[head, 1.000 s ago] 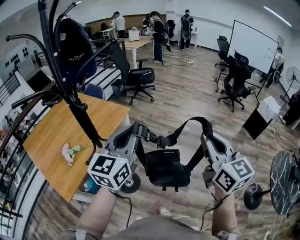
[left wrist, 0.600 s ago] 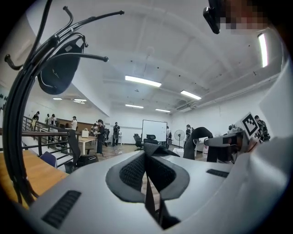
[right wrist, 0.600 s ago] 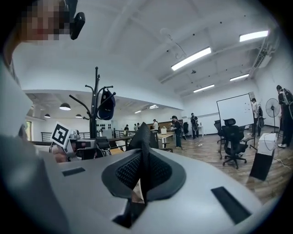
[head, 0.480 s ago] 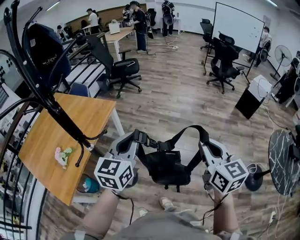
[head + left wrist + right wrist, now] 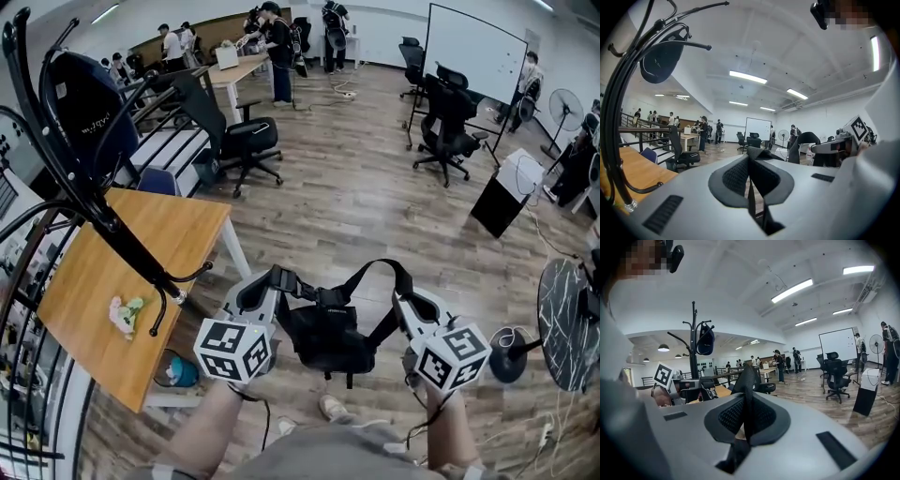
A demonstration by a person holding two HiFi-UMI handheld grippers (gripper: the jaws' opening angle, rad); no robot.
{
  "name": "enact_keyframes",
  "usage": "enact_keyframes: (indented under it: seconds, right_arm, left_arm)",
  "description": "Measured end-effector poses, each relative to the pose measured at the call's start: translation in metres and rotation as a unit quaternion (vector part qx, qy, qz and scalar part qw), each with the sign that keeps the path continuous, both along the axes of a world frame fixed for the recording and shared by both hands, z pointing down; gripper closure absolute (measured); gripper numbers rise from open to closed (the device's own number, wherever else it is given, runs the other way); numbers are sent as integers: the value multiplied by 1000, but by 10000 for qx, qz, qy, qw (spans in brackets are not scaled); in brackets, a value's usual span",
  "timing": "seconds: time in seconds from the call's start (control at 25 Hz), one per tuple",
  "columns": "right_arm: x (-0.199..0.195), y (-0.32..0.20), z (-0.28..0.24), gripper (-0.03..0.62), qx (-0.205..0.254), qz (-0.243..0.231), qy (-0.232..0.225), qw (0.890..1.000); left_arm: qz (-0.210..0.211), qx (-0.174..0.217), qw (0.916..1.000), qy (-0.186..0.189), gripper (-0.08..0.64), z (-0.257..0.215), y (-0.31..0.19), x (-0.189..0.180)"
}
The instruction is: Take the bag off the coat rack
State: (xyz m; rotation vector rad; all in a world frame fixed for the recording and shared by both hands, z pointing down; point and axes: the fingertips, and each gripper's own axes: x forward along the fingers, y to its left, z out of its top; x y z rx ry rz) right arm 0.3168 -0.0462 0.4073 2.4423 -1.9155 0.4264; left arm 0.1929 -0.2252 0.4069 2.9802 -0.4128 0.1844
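Observation:
The black bag (image 5: 327,335) hangs by its strap (image 5: 375,270) between my two grippers, over the wooden floor and free of the coat rack (image 5: 103,220). My left gripper (image 5: 268,280) is shut on the strap's left end, which shows as webbing (image 5: 750,185) pinched between its jaws. At the other end, my right gripper (image 5: 404,293) is shut on the strap (image 5: 748,411). The black rack stands to the left, apart from both grippers, and shows in the left gripper view as curved arms (image 5: 618,117). A dark cap (image 5: 87,103) still hangs on it.
A wooden table (image 5: 141,244) with a small toy (image 5: 123,314) stands under the rack, with a railing at the far left. Office chairs (image 5: 246,141), a whiteboard (image 5: 471,49), several people at the back, a fan (image 5: 563,105) and a dark round table (image 5: 568,323) surround the floor.
The view has swung right, so the rack now sits farther left. Both grippers with the bag have drawn slightly lower and nearer to the body; both grips are unchanged.

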Motion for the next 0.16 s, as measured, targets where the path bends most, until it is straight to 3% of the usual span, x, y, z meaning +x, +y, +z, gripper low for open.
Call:
enact_keyframes:
  seconds: [0.16]
  right_arm:
    - [3,-1,0,561,-4,-9,-12,10000]
  left_arm:
    - [-3,-15,10000,28,543,-2,-3,2]
